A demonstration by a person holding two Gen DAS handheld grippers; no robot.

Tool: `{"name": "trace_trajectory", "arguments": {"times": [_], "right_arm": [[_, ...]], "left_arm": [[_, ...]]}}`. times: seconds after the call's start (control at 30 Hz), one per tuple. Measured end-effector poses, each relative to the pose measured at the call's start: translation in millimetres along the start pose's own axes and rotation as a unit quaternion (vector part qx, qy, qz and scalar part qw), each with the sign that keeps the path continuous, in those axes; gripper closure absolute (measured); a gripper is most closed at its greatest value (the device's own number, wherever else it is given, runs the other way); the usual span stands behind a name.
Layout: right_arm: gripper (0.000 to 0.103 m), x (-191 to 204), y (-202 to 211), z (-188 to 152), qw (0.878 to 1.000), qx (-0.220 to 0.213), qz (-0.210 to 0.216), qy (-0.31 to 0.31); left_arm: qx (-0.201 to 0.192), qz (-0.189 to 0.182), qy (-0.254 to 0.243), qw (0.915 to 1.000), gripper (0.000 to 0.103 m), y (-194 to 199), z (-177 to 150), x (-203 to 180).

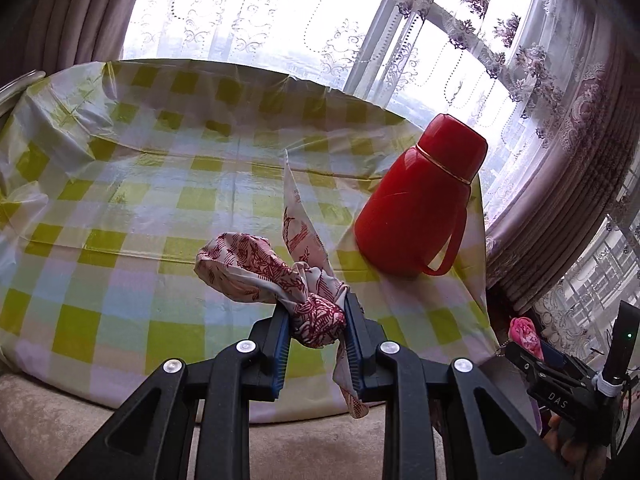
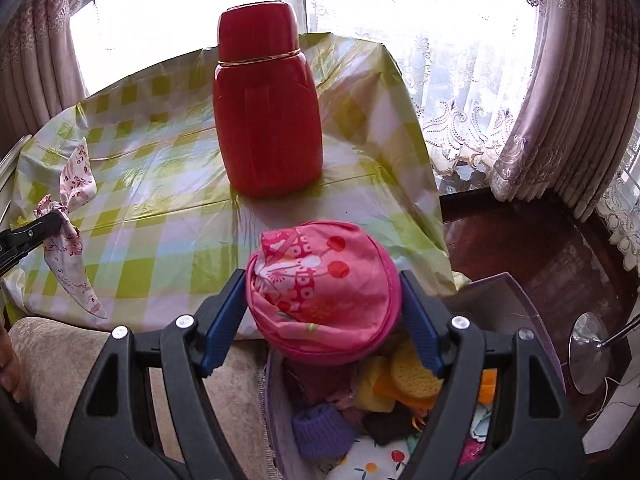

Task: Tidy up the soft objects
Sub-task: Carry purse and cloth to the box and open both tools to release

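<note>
Table covered by a glossy plastic cloth point(image 1: 132, 200) checked in yellow-green, pale blue and white is seen from both wrist cameras, before a window hung with lace curtains. One tall red plastic vacuum flask with a gold band and a side handle point(image 2: 267, 112) stands on it and serves here as the landmark.

One knotted white scarf printed in dark red point(image 1: 296, 280) is clamped in the left gripper point(image 1: 316, 316), whose jaws are drawn narrow on its knot. It is held just in front of the flask and to the flask's left, above the cloth, with one loose tail rising toward the flask and another hanging down.

One round pink fabric bundle with a floral print and red dots point(image 2: 324, 284) is pinched between the widely spread jaws of the right gripper point(image 2: 322, 304). It is held straight in front of the flask, over the table's near edge. The right gripper is the nearer one to the flask.

Below that bundle, one pale purple box point(image 2: 516, 304) is seen, filled with mixed soft items too jumbled to count: yellow sponges, a purple knitted piece, printed fabric.

The open cloth left of the flask appears to be the likely place for setting both items down.
</note>
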State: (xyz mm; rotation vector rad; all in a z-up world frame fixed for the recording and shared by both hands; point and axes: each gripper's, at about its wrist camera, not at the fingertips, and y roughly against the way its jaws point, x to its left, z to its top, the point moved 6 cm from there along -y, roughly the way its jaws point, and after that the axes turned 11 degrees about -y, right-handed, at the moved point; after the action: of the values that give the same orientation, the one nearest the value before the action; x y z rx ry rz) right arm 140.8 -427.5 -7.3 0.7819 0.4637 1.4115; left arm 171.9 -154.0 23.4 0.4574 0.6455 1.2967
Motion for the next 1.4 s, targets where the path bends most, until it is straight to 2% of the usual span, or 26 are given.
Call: {"name": "trace_trajectory", "arguments": {"times": [0.23,0.37,0.5,0.6,0.77,0.87,0.97,1.1,1.17,1.23,1.27,1.3,1.4], "right_arm": [[0.026,-89,3,1,0.996,0.003,-0.079,-0.04],[0.026,-127,-4,3,0.992,0.012,-0.107,-0.062],[0.025,-148,-18,7,0.991,0.008,-0.114,-0.073],[0.022,-159,-37,7,0.989,0.03,-0.124,-0.075],[0.017,-166,-35,1,0.989,0.028,-0.126,-0.079],[0.017,-170,-28,-1,0.989,0.025,-0.12,-0.085],[0.015,-172,-18,-3,0.989,0.022,-0.113,-0.096],[0.015,-172,-6,-4,0.989,0.016,-0.106,-0.1],[0.013,-172,1,-3,0.989,0.01,-0.104,-0.102],[0.012,-172,7,-1,0.989,0.005,-0.104,-0.103],[0.012,-172,9,-1,0.989,0.003,-0.105,-0.103],[0.012,-172,12,-1,0.989,0.002,-0.106,-0.104],[0.012,-169,18,-4,0.99,0.003,-0.102,-0.1]], "left_arm": [[0.009,-0.046,-0.044,0.9979,0.077,4,-8,-58],[0.014,-0.064,-0.066,0.9957,0.077,5,-12,-84],[0.019,-0.074,-0.083,0.9937,0.077,6,-16,-101],[0.023,-0.081,-0.094,0.9919,0.077,8,-20,-111],[0.033,-0.112,-0.108,0.9873,0.077,7,-25,-132],[0.042,-0.14,-0.121,0.9819,0.077,6,-30,-150],[0.056,-0.178,-0.136,0.973,0.077,8,-40,-172],[0.077,-0.232,-0.161,0.9561,0.076,12,-54,-201],[0.09,-0.257,-0.17,0.9471,0.07,14,-61,-214],[0.103,-0.266,-0.186,0.9403,0.054,14,-69,-222],[0.107,-0.262,-0.19,0.9401,0.039,13,-71,-223],[0.106,-0.256,-0.191,0.9417,0.035,12,-71,-223],[0.108,-0.248,-0.182,0.9455,0.035,10,-69,-217]]}}
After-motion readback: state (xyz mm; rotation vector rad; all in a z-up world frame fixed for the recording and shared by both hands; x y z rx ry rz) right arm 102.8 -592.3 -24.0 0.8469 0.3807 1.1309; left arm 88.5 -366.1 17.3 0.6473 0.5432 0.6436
